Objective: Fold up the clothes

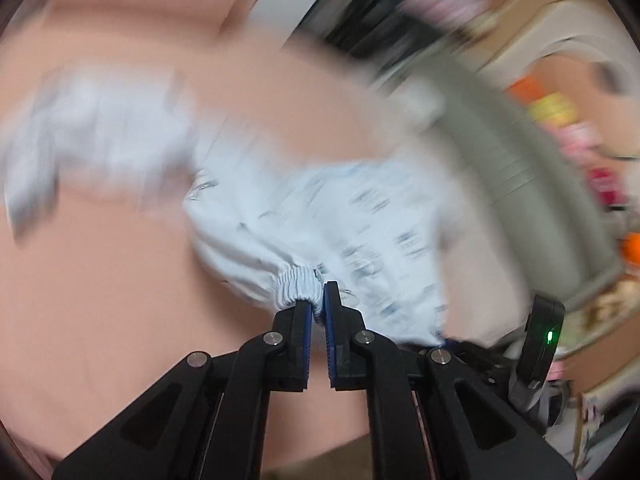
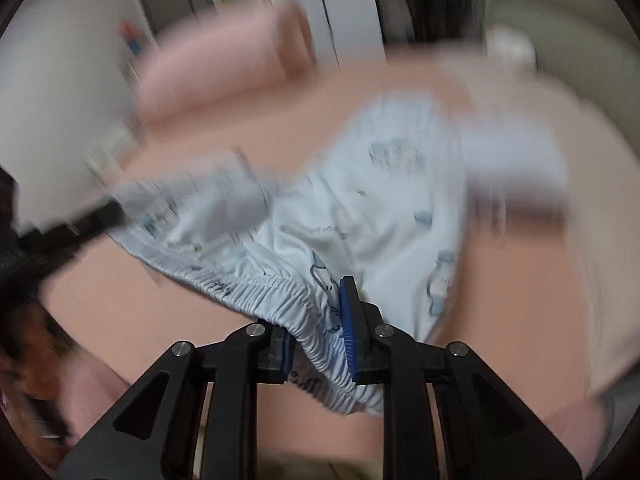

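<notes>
A pair of light blue printed pants (image 1: pixel 320 220) with an elastic waistband hangs over a pink bed sheet (image 1: pixel 100 300). My left gripper (image 1: pixel 318 304) is shut on the waistband at one end. My right gripper (image 2: pixel 320 320) is shut on the bunched waistband (image 2: pixel 280 292) at the other end, and the pants (image 2: pixel 392 184) spread away from it. The left gripper shows as a dark blurred shape in the right wrist view (image 2: pixel 80 220) at the left. The right gripper's black body with a green light shows in the left wrist view (image 1: pixel 544 336). Both views are motion-blurred.
A pink pillow (image 2: pixel 224 68) lies at the head of the bed. A second pale blue garment (image 1: pixel 92 136) lies on the sheet to the left. A grey-green seat or cushion (image 1: pixel 520 152) and colourful clutter (image 1: pixel 560 120) stand beyond the bed's right edge.
</notes>
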Demonstrator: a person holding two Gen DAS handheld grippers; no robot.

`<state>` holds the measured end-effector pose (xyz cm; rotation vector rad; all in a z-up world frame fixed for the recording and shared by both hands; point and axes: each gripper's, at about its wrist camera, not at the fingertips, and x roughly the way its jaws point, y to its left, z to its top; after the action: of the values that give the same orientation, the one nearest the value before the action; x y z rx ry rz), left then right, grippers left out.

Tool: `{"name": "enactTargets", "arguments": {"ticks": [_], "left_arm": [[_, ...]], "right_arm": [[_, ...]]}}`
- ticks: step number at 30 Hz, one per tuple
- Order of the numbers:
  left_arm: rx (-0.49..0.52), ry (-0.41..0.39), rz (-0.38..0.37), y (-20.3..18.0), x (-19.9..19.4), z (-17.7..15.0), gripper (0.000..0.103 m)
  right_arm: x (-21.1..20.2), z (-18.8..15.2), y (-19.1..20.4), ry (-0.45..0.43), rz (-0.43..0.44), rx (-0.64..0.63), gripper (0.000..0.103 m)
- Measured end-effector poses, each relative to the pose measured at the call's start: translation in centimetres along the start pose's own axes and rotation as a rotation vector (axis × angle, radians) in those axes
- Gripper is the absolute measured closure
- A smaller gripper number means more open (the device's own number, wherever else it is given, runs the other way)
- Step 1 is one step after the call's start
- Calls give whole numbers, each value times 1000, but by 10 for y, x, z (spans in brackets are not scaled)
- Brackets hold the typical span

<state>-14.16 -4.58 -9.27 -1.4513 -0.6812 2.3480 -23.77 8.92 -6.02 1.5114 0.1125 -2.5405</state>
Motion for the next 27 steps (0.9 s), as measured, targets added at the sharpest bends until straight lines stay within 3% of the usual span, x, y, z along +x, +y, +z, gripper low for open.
{"name": "enactTargets", "arguments": {"ticks": [1,2,3,8,9,10,11,13,16,18,22,25,27], "left_arm": [[-16,56,34,7,20,-12,95],[-19,79,67,10,30,-23,95],[-24,89,76,12,35,-32,95],[-36,73,12,19,17,-39,74],[-18,69,7,19,13,-39,68],[-4,58,8,19,6,-39,50],[4,39,11,20,-1,-38,42],[-29,6,17,31,-8,-38,41],[-114,-1,19,57,1,-43,41],[-120,-2,27,60,6,-44,43],[-154,-21,-7,62,18,-34,45],[-161,26,-56,58,35,-22,45],[-109,51,1,48,44,-22,56]], "right_arm": [[35,-18,3,85,-88,-39,85],[60,-33,3,163,-111,-52,86],[67,-41,-1,173,-89,-26,86],[28,-40,-10,72,39,85,79],[22,-46,-12,65,62,94,76],[22,-46,-13,74,99,98,70],[23,-55,-22,99,150,94,66],[32,-75,-45,152,238,83,62],[41,-87,-38,140,168,27,67],[45,-85,-45,110,156,67,67],[26,-72,-63,-44,91,153,66],[21,-58,-49,-109,63,41,67],[32,-49,-43,-90,0,24,67]]}}
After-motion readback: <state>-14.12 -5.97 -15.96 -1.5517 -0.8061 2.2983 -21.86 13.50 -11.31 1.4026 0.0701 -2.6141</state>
